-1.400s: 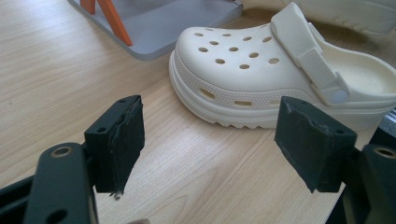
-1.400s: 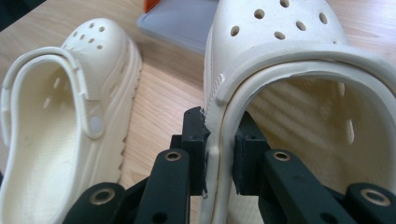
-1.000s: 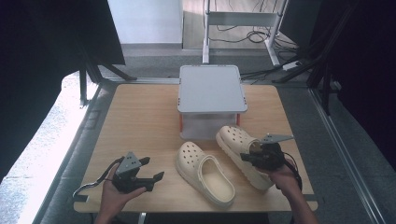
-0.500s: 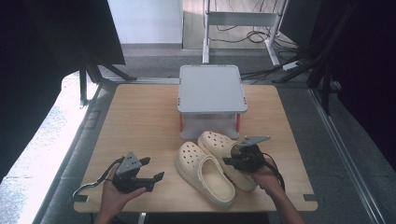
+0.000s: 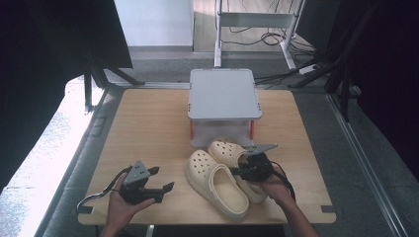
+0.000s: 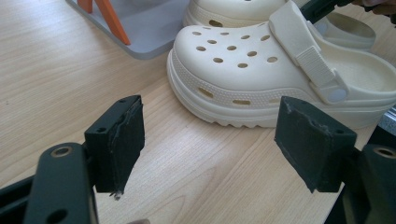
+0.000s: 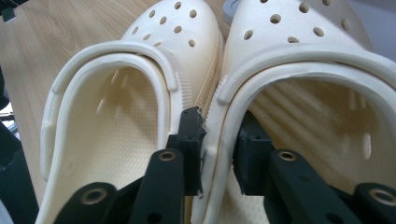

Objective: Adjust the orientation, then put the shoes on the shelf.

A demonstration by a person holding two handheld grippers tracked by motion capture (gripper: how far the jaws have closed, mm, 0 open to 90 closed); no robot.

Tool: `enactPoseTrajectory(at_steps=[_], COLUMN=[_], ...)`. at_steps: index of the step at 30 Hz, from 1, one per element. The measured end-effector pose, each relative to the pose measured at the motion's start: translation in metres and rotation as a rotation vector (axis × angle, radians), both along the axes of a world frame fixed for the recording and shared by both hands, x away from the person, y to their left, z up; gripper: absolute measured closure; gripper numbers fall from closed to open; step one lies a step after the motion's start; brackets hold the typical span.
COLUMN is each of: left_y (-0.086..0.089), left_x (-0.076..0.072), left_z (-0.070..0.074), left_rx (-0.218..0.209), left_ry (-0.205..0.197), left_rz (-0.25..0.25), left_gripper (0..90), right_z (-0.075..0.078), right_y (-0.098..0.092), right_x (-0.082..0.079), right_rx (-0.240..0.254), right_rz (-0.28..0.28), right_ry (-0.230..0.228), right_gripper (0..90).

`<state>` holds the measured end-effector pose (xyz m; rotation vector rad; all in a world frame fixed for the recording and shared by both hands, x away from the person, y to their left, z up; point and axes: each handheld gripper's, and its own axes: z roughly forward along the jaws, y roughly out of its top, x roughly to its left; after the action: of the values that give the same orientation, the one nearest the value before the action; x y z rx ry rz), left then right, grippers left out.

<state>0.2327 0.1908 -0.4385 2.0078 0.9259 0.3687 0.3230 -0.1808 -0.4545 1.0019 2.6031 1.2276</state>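
Two cream clogs lie side by side on the wooden table [image 5: 148,128], toes toward a grey box. My right gripper [image 5: 238,171] is shut on the inner side wall of the right clog [image 5: 226,151]. In the right gripper view the jaws [image 7: 218,140] pinch that right clog's wall [image 7: 317,107], which presses against the left clog [image 7: 116,121]. My left gripper [image 5: 160,178] is held open at the front left, apart from the left clog [image 5: 217,183]. In the left gripper view its open jaws [image 6: 210,135] frame the left clog [image 6: 261,74], with nothing between them.
A grey lidded box [image 5: 223,94] with orange parts stands just behind the clogs' toes; its corner [image 6: 140,28] shows in the left gripper view. Bare wood spreads over the table's left half. The front edge lies close under both hands.
My right gripper has dragged the right clog to the left until it sits against the left clog. The left gripper has stayed in place, open.
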Motion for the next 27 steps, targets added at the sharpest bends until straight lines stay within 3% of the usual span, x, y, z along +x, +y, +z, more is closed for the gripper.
enactPoseTrajectory(at_steps=[7, 15, 22, 27], left_y=[0.001, 0.003, 0.003, 0.002], left_x=[0.0, -0.002, -0.002, -0.002], left_z=[0.001, 0.002, 0.002, 0.002], left_rx=[-0.001, -0.004, -0.004, -0.001], left_ry=[-0.002, -0.006, -0.005, -0.005], left_rz=[0.003, 0.005, 0.006, 0.004], left_gripper=[24.6, 24.6, 24.6, 24.6], right_z=[0.004, 0.016, 0.025, 0.028], right_y=[-0.003, -0.008, -0.002, 0.004], right_x=[-0.002, -0.005, -0.01, -0.01], right_rx=[-0.006, 0.023, 0.008, -0.035], right_rz=[-0.02, -0.027, -0.002, 0.027], right_ry=[-0.001, 0.005, 0.007, 0.03], right_gripper=[58.5, 48.8, 44.8, 44.4])
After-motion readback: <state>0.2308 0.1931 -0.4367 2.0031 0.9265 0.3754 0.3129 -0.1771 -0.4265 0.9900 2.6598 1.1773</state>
